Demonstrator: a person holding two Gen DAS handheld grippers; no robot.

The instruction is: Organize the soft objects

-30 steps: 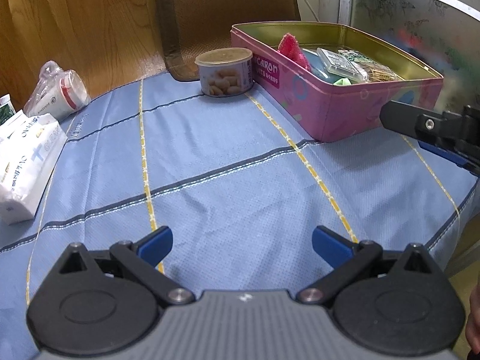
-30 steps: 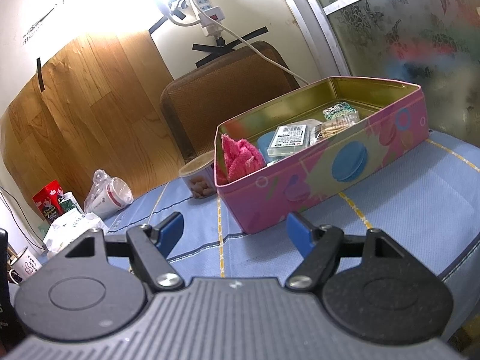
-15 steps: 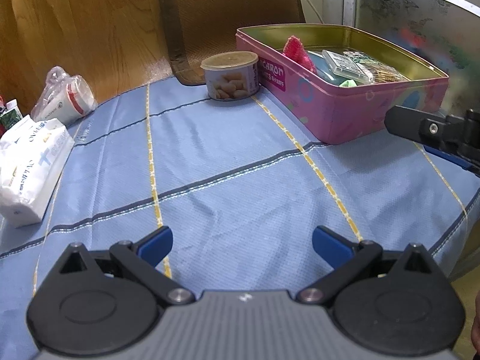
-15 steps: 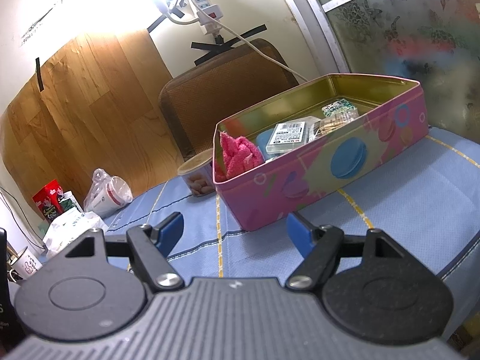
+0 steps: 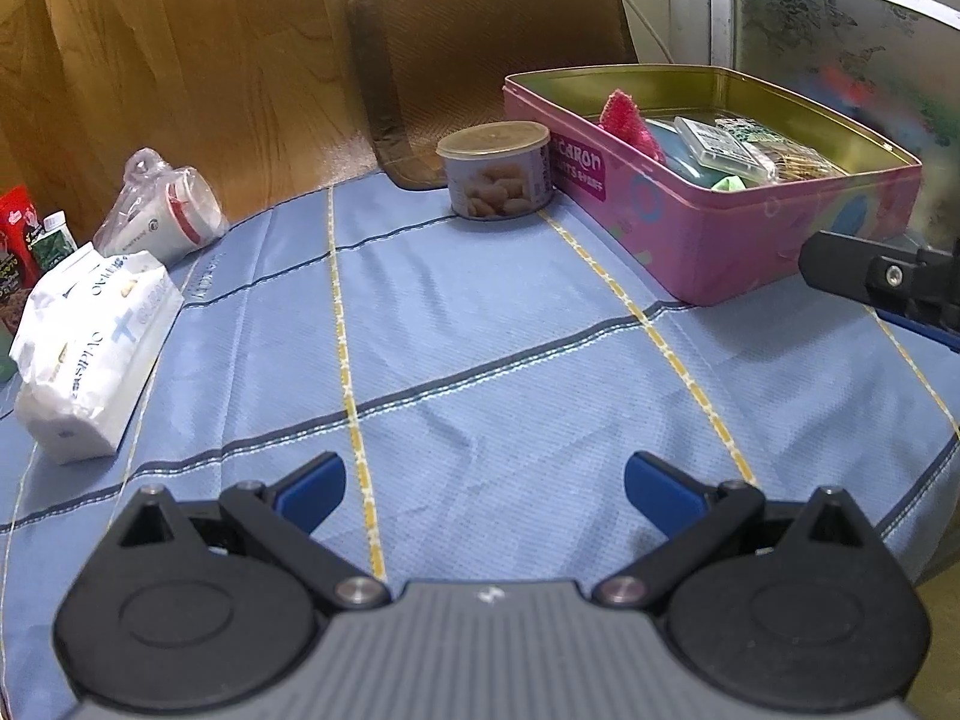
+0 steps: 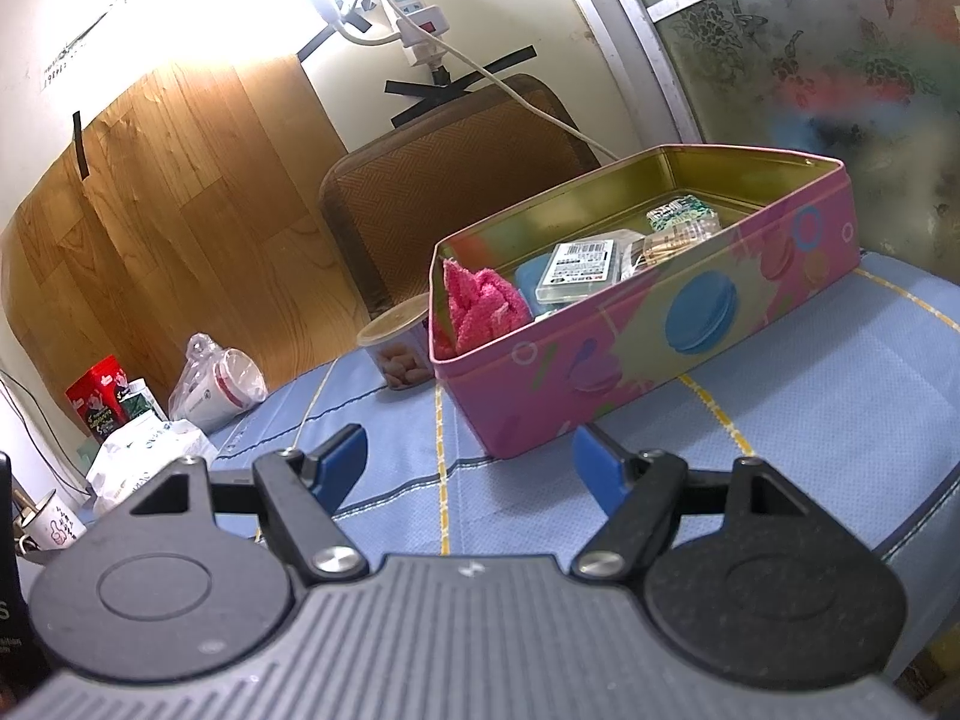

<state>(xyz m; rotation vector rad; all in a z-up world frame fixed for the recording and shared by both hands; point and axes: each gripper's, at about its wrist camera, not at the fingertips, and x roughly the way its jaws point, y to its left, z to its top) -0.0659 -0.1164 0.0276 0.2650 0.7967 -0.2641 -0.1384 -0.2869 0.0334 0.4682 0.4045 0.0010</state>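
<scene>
Left tool (image 5: pixel 485 489) is hovering over the worktop's blue checked cloth (image 5: pixel 480 324), blue-tipped fingers (image 5: pixel 312 489) spread wide, gripping nothing. Right tool (image 6: pixel 469 461) is also gaping wide and empty, hanging low over the same cloth. The fluffy pink cloth (image 6: pixel 480 306) is sitting inside the open pink rectangular tin (image 6: pixel 690 336), at the tin's near-left corner, ahead of the right tool and slightly left of its centre line; from the left tool it is lying far ahead to the right (image 5: pixel 627 120). Flat packets (image 6: pixel 579 270) are lying in the tin beyond the pink cloth. A round nut can with a tan lid (image 5: pixel 498 171) is standing just beside the tin's left end. A white tissue pack (image 5: pixel 90 354) is lying ahead-left of the left tool.
</scene>
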